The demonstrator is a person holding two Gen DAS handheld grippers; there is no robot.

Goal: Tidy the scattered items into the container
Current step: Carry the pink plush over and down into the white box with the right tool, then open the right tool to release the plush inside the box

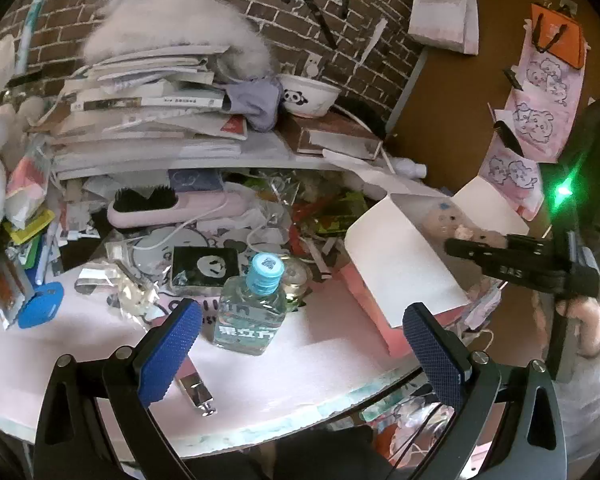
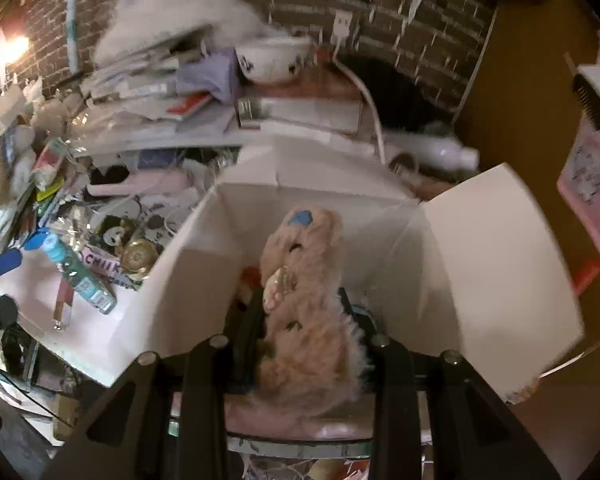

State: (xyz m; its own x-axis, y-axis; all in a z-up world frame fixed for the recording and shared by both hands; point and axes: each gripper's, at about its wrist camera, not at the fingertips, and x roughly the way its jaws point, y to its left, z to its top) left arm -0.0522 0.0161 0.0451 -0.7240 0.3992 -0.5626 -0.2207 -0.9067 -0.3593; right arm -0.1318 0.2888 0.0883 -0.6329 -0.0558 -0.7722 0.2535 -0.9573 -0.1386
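R claw (image 2: 300,312) clamped on the pink plush toy (image 2: 300,280), holding it over the open white box (image 2: 480,264) at the table's (image 1: 300,368) right end. Best way: get it well inside the flaps, clear of the walls, then let go. L claw (image 1: 300,344) spread wide, empty, w/ the blue-capped bottle (image 1: 256,304) just ahead, prob next.
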